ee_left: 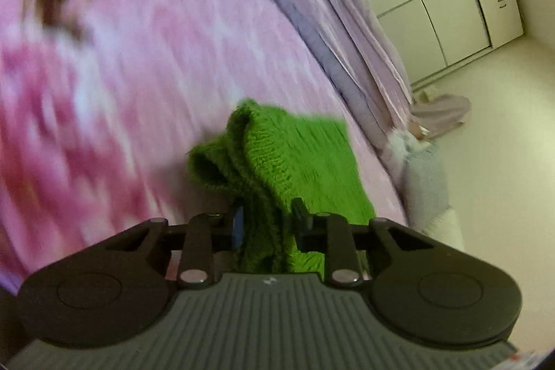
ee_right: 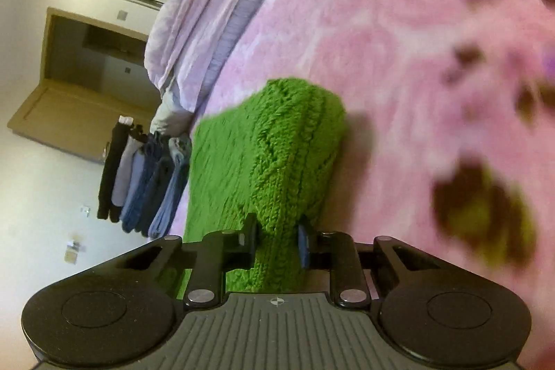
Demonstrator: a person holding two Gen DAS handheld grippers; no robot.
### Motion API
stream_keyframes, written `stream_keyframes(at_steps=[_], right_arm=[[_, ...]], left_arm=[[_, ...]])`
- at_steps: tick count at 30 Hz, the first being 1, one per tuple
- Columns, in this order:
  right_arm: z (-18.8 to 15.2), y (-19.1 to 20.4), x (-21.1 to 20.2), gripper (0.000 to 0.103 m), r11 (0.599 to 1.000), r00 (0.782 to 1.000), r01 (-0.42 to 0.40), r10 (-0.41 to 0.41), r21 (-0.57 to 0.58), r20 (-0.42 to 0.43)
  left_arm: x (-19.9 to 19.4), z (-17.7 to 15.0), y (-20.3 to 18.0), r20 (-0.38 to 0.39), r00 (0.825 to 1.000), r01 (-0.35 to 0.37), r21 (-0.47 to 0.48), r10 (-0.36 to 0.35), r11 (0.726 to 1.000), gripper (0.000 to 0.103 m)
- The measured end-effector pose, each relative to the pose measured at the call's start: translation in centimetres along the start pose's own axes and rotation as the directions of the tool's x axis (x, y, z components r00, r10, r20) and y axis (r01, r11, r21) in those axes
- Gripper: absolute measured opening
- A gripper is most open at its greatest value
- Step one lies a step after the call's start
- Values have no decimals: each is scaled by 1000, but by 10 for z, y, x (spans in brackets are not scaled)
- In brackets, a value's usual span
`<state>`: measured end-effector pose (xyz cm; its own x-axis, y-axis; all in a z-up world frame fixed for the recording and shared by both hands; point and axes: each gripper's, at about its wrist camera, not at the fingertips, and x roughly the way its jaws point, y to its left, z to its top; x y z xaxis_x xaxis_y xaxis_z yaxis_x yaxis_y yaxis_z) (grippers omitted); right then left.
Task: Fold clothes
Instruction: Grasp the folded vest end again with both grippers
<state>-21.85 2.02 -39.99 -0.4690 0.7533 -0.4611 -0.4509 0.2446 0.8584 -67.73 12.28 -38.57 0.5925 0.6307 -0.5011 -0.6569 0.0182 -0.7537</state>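
Green knit sweater (ee_left: 298, 158) hung above the pink bed (ee_left: 145, 58), our left gripper (ee_left: 267, 224) and right gripper (ee_right: 277, 234) each pinching a bunched edge between its jaws. We judged the loose knit could slip or stretch, skewing the fold.

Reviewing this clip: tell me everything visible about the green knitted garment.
The green knitted garment is bright green, chunky and fuzzy, with cable-like ribbing. It looks like soft wool or acrylic. It is bunched and draped in folds, not flat, above the pink floral bedspread, near its edge. The left tongs and the right tongs each pinch a gathered part of it. In the left wrist view a rolled, tube-like opening shows, perhaps a sleeve or collar.
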Motion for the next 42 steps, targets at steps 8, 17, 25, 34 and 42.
stream_keyframes(at_steps=[8,17,25,34,42], right_arm=[[-62,21,-19,50,992,993,48,-59,-114,-98],[33,59,-29,54,895,985,166,-129,-414,117],[81,59,75,25,926,998,31,-51,-377,-43],[77,56,76,47,849,955,293,-277,-440,102],[-25,100,-23,42,529,947,321,-208,-786,246]], left_arm=[[21,58,0,12,994,-110,149,110,983,9],[10,55,6,64,992,-114,122,107,986,22],[42,66,0,78,988,-140,118,132,983,23],[64,59,-16,118,960,-277,288,253,917,26],[-13,16,-59,187,951,-305,415,248,857,20]])
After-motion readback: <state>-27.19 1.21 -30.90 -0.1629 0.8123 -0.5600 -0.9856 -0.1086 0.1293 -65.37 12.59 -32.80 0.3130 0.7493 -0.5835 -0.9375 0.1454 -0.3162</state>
